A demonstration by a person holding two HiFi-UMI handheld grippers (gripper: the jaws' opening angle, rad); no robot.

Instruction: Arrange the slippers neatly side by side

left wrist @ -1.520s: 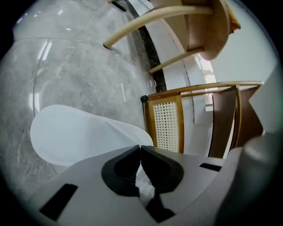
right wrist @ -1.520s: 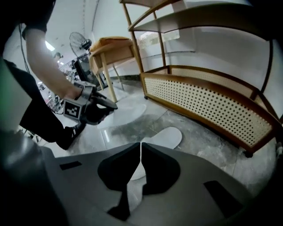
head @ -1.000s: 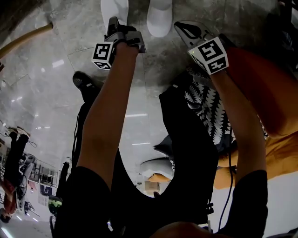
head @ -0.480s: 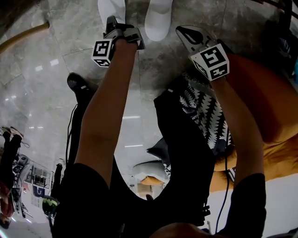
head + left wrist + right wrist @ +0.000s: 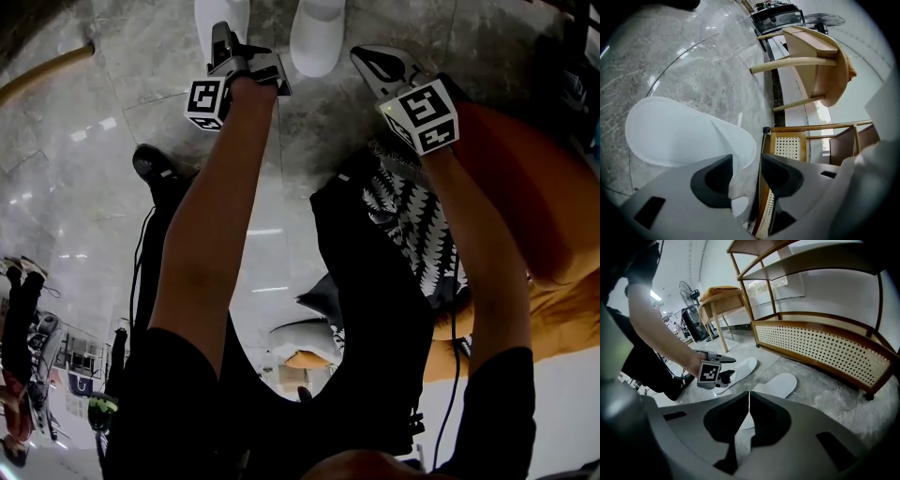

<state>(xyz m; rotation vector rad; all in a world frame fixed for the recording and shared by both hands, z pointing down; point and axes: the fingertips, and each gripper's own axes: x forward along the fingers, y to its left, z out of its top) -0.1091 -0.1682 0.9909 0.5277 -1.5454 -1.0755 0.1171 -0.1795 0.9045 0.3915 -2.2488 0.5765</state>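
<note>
Two white slippers lie on the grey marble floor, the left slipper [image 5: 217, 13] [image 5: 739, 368] beside the right slipper [image 5: 317, 37] [image 5: 781, 384]. My left gripper [image 5: 225, 37] [image 5: 746, 161] is at the heel of the left slipper [image 5: 684, 136]. Its jaws are opening. The slipper's thin edge still runs between the pads, and a gap shows on both sides of it. My right gripper [image 5: 367, 58] [image 5: 749, 401] hovers to the right of the pair, shut with nothing in it. The right gripper view also shows the left gripper [image 5: 717, 367] by the slipper.
A wooden shelf rack with a cane panel [image 5: 820, 341] [image 5: 787, 146] stands just behind the slippers. A wooden table [image 5: 723, 295] [image 5: 820, 56] and a fan [image 5: 687, 288] are further off. A black shoe [image 5: 153, 165] and an orange seat [image 5: 539, 197] flank the person.
Both grippers have stayed almost where they were. The slippers sit slightly higher in the head view, as the camera has shifted a little.
</note>
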